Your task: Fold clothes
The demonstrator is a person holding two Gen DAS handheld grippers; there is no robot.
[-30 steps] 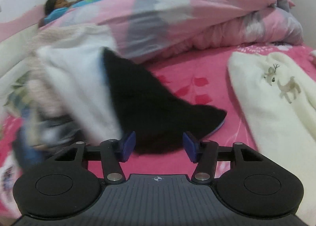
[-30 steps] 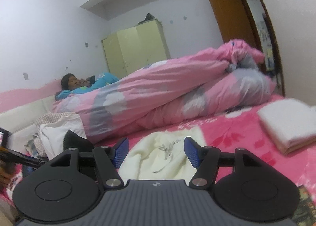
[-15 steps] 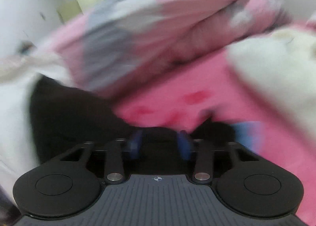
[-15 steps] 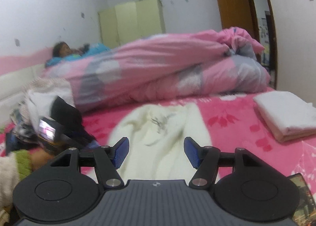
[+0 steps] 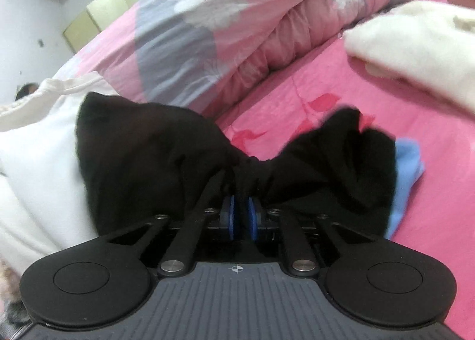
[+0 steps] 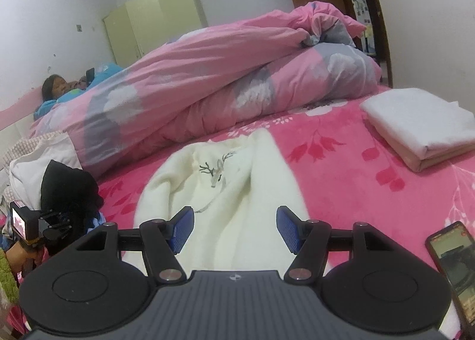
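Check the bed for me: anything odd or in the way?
A red-cased phone with its screen lit lies on the pink bedspread, right of the cream deer-print sweater, in the folding area. Otherwise nothing stands out.

Black garment bunched, cream deer sweater flat.

One black garment, one cream deer sweater, one folded white cloth. One pink quilt. One phone, one person lying down.
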